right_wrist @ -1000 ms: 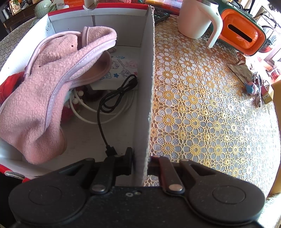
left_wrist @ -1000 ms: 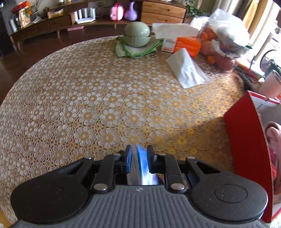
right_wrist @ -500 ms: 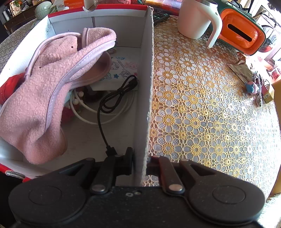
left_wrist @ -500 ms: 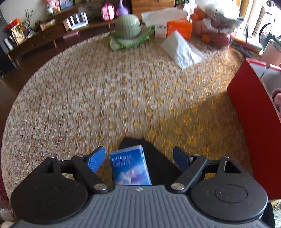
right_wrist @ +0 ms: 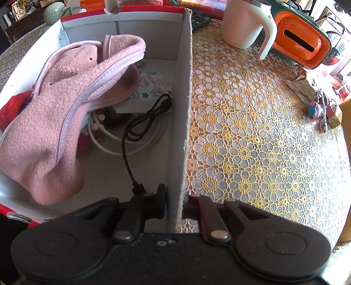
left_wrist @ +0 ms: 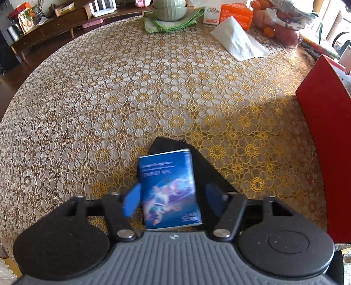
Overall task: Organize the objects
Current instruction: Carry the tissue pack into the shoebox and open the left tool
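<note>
A blue printed box (left_wrist: 169, 188) lies face up on the lace tablecloth, resting on a flat black item (left_wrist: 204, 166). My left gripper (left_wrist: 172, 199) hangs over it with the box between its blue pads (left_wrist: 131, 201). The jaws are closing, and a gap still shows at the right pad. My right gripper (right_wrist: 175, 197) is shut on the white side wall (right_wrist: 183, 109) of a red-rimmed cardboard box. Inside that box lie a pink fleece garment (right_wrist: 65, 105), a black cable (right_wrist: 140, 122), a white cord (right_wrist: 109, 149) and a printed card (right_wrist: 153, 87).
The red outer side of the box (left_wrist: 324, 140) rises at the right in the left wrist view. Further back are a white tissue (left_wrist: 239, 41), green bowls on a cloth (left_wrist: 169, 11) and an orange carton (left_wrist: 237, 13). A white mug (right_wrist: 243, 24) and an orange case (right_wrist: 300, 41) stand right of the box.
The left gripper, shut on the blue box held edge-on, opened wide; the box now lies flat on the table. The gripper sank closer and its jaws narrowed. The right gripper kept still.
</note>
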